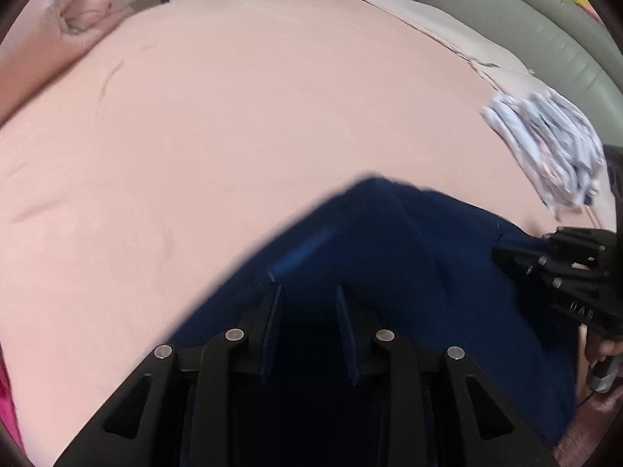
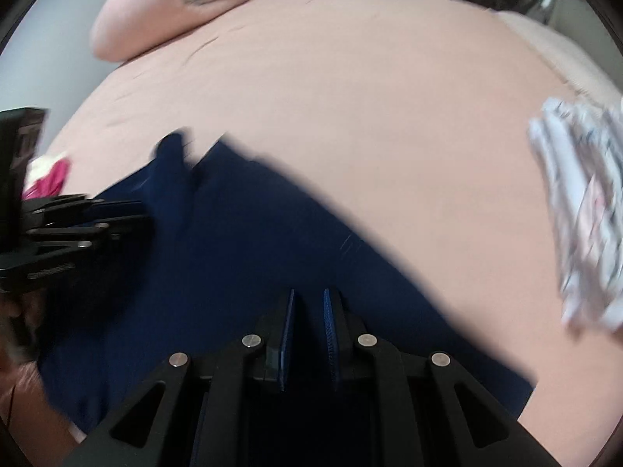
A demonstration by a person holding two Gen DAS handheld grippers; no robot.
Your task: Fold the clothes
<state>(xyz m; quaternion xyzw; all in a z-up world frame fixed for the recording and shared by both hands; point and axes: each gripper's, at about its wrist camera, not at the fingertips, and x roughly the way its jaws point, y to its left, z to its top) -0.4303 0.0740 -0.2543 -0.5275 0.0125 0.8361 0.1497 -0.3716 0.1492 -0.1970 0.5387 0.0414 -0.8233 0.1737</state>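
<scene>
Both claws are working the same navy garment (image 1: 389,241), which is draped over the near part of a bed with a peach sheet (image 1: 241,116). From its own camera, the left claw (image 1: 307,292) has its two blue-padded fingers a fair way apart, with dark navy cloth filling the space between and below them; honestly I can't tell if it's actually pinching the fabric or just sitting over it with a gap. The right claw (image 2: 309,294) has its pads much closer together, only a narrow slot between them, and navy cloth sits right there too, but the blur and dark colour make it impossible to say whether anything is caught in that slot. In the left view the right claw (image 1: 518,253) shows up at the garment's right edge, touching the cloth. In the right view the left claw (image 2: 117,210) is at the garment's left edge, against it. Beyond the garment's right side, well apart from it, lies a crumpled white and grey patterned garment (image 1: 545,144), and a pink pillow (image 2: 155,11) sits at the far left corner of the bed.
</scene>
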